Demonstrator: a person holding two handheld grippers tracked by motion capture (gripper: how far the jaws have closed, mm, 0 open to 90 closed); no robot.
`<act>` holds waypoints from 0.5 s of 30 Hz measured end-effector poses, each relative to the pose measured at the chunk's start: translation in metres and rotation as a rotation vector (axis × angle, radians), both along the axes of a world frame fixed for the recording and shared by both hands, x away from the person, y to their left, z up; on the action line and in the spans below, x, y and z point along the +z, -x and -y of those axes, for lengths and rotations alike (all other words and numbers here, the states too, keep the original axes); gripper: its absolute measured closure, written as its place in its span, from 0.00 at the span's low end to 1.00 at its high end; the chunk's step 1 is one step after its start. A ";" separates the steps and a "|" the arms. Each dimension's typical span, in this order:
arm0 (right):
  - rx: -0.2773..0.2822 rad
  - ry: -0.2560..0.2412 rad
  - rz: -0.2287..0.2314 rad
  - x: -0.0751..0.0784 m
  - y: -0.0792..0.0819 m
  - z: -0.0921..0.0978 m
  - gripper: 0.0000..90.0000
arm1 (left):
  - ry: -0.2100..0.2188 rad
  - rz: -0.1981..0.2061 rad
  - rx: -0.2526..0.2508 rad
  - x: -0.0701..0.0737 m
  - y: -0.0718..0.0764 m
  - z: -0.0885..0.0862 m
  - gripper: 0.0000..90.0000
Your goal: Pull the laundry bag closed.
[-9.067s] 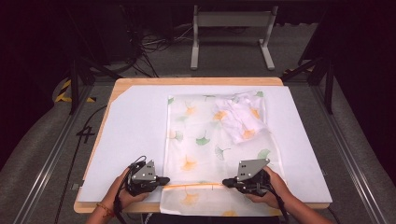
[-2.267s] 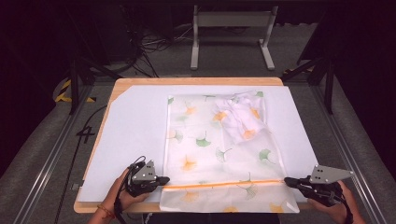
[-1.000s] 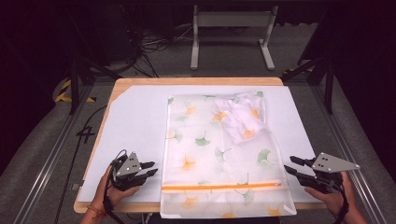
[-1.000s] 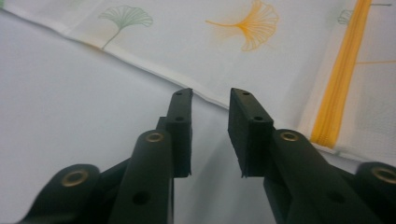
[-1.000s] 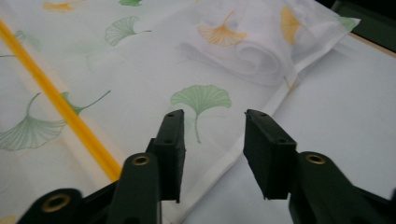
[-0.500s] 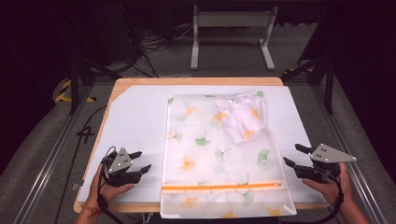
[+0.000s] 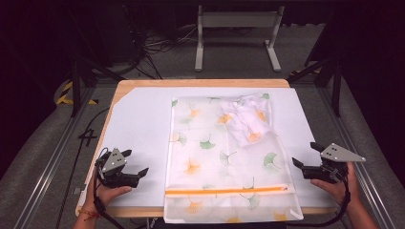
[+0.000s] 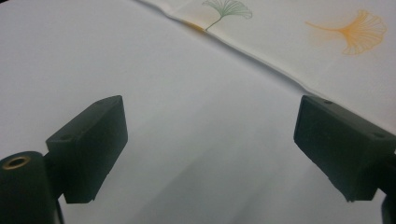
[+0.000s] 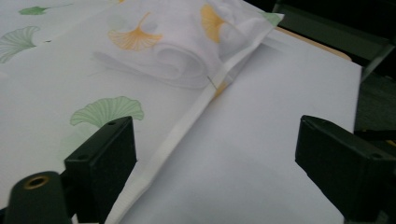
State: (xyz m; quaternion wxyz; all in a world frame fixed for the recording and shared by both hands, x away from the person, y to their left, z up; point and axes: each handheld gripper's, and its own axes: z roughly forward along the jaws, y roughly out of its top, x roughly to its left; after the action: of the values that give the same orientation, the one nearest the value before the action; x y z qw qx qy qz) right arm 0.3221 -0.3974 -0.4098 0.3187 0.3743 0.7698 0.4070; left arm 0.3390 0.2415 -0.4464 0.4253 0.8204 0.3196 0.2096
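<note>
Two hand-held grippers are held low over the tabletop [image 7: 143,90], one at each side of a printed bag. The left hand-held gripper [image 7: 136,162] is seen in the high view near the front left corner, with its jaws spread wide and nothing between them; in the left gripper view the bare white sheet [image 8: 140,93] is seen through the gap, and the bag's edge [image 8: 289,46] lies beyond the jaws, apart from them. The right hand-held gripper [image 7: 305,156] is held just off the bag's right edge, likewise wide open and empty. In the right gripper view the hemmed side edge of the bag [image 9: 187,126] runs up between the two jaws, close to the left one, though contact cannot be told.

The translucent bag [image 7: 224,162], printed with green and orange ginkgo leaves, is laid flat in the middle of the white sheet [image 7: 138,124], with its near end hanging slightly past the front edge of the tabletop. An orange zip strip [image 7: 227,191] is carried across it near that end. A crumpled white cloth [image 7: 246,119] with the same leaf print is seen inside the bag at its far right corner.
</note>
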 end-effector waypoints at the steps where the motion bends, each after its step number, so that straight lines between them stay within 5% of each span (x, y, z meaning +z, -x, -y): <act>1: -0.006 -0.017 0.002 -0.003 0.002 0.003 0.11 | 0.008 0.008 0.001 0.000 0.001 -0.001 0.08; 4: -0.028 -0.013 0.019 -0.010 0.006 0.007 0.11 | 0.035 0.022 0.012 0.002 0.002 -0.003 0.07; 15: -0.062 -0.025 0.019 -0.013 0.011 0.016 0.11 | 0.031 0.049 0.005 0.004 0.008 -0.001 0.07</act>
State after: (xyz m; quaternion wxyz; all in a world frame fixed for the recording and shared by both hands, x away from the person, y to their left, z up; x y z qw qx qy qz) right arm 0.3115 -0.4138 -0.4230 0.3339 0.3981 0.7497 0.4099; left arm 0.3313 0.2422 -0.4427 0.4449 0.8076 0.3145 0.2258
